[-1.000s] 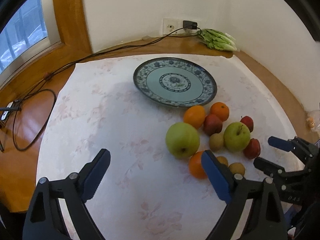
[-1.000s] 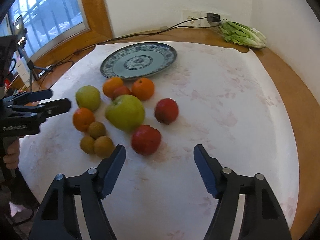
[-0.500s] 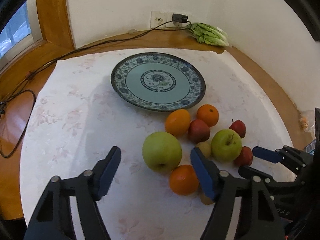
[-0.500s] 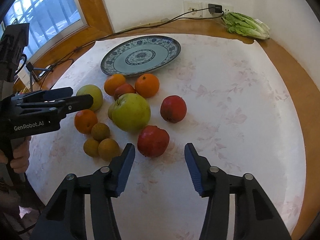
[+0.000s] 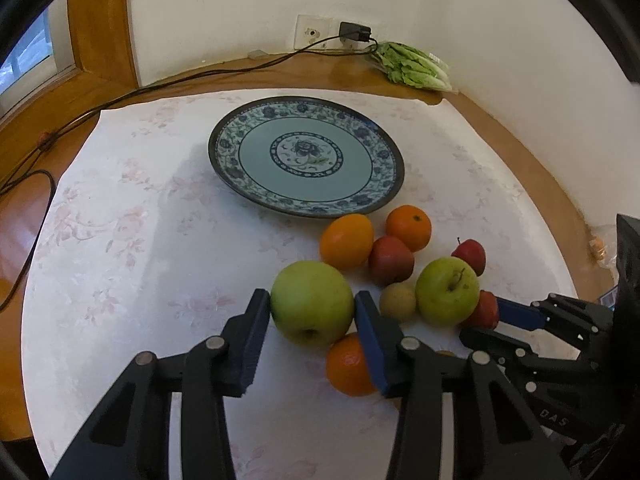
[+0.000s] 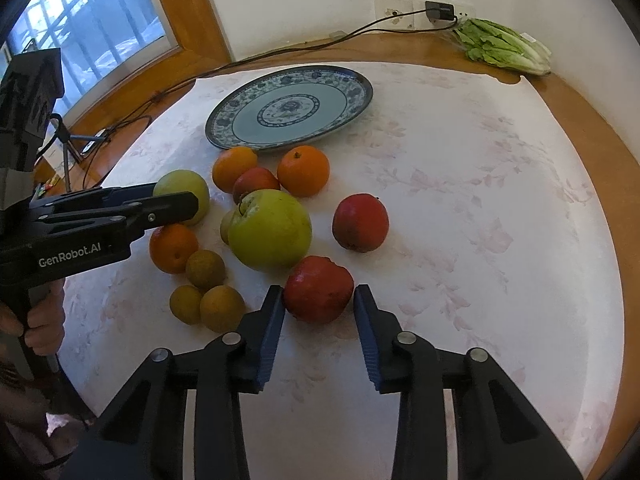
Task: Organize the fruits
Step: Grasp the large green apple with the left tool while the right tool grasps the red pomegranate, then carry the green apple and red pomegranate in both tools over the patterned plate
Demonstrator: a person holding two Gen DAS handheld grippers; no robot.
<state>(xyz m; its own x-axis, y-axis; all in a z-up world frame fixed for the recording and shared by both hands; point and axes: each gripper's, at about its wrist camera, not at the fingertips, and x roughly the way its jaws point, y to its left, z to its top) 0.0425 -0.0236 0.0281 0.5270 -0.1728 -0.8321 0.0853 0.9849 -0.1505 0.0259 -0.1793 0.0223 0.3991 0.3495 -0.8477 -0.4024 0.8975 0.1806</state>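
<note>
Fruits: one loose cluster on the pale floral cloth, lower centre to lower right of the left wrist view, just below the empty blue patterned plate.

Left to right in the left wrist view:
- Large green apple, lower centre. The left gripper brackets it, both pads at its flanks and apparently touching; whether the clamp is firm cannot be told. The end facing the camera shows a dimple, so its core axis runs roughly toward the lens.
- Orange touching the apple's underside in frame, partly behind the right-hand finger.
- Two more oranges and a dark red fruit near the plate rim.
- Small tan fruit; second green apple, stem up and leaning to the right of frame.

Right wrist view, lower centre: red apple between the fingers of the right gripper. The pads stand apart, the left one about touching, a slim gap at the right one; not yet clamped. No stem shows, so its axis cannot be read.

Hazards, as judged:
- Lifting the large green apple may roll the orange beneath it, since they touch.
- Smooth round skin may slip from flat pads gripping off-centre.
- The red apple may be nudged into the second green apple as the right claw closes.
- The two tools sit near each other and could collide.
</note>
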